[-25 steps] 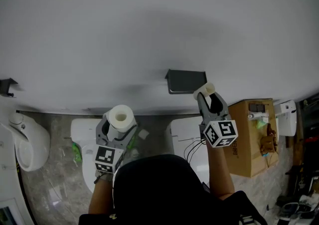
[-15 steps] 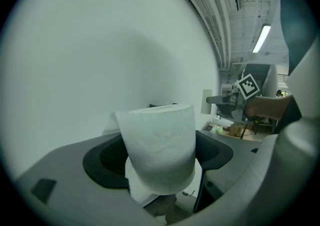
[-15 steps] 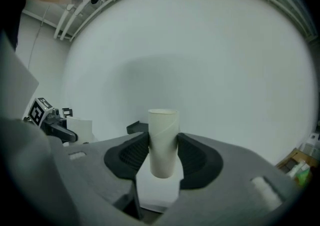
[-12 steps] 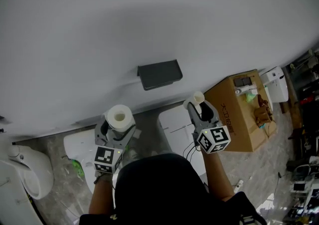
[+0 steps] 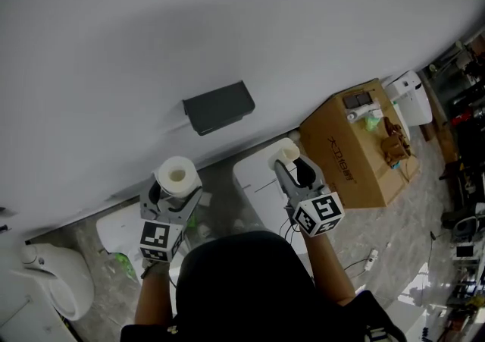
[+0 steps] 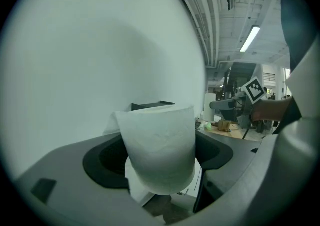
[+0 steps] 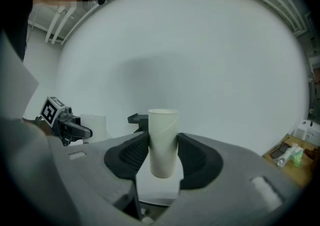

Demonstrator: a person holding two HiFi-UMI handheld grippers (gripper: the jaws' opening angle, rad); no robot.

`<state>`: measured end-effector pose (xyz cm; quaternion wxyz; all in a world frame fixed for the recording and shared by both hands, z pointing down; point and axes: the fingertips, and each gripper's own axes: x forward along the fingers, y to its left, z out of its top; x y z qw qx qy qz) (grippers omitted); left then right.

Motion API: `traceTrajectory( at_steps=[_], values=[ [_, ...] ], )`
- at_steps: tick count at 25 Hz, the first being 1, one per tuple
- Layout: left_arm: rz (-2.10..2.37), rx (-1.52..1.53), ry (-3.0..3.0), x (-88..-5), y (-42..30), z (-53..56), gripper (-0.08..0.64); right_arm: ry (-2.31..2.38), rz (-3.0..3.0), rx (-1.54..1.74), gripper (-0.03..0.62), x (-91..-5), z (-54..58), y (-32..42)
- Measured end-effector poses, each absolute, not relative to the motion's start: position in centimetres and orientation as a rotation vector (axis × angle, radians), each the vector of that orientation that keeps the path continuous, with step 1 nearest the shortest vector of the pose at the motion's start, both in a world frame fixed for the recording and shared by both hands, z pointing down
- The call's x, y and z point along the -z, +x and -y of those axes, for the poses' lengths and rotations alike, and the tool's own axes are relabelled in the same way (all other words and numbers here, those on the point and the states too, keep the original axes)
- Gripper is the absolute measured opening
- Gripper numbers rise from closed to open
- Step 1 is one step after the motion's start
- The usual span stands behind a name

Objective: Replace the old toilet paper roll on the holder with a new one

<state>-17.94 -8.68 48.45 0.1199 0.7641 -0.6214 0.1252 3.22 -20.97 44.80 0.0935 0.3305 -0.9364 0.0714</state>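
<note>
Short of wall holder (image 5: pixel 218 107), left gripper (image 5: pixel 176 193) clamps upright TP roll (image 5: pixel 177 175), right gripper (image 5: pixel 291 168) clamps tube (image 5: pixel 285 153).

Full roll (image 5: pixel 176 175) white; bare tube (image 5: pixel 286 152) off-white, maybe pale cream. Holder (image 5: pixel 218 107) dk grey on white wall (image 5: pixel 227 14). Left gripper (image 5: pixel 176 195) & right gripper (image 5: pixel 294 168) grey w/ blk-and-wht square-marker cubes. Box (image 5: pixel 356 151) brown. Floor (image 5: pixel 424 211) grey, mottled.

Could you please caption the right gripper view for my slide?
Right gripper holds an empty cardboard tube upright, the dark wall holder behind it.
</note>
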Motion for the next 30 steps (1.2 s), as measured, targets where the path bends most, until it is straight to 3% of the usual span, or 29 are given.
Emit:
traceTrajectory(
  at_steps=[30],
  values=[
    [1.734, -0.276, 2.528, -37.9, -14.8, 24.2, 0.391, 1.256, 2.729, -0.335, 0.179, -46.2, 22.3, 9.8]
  ],
)
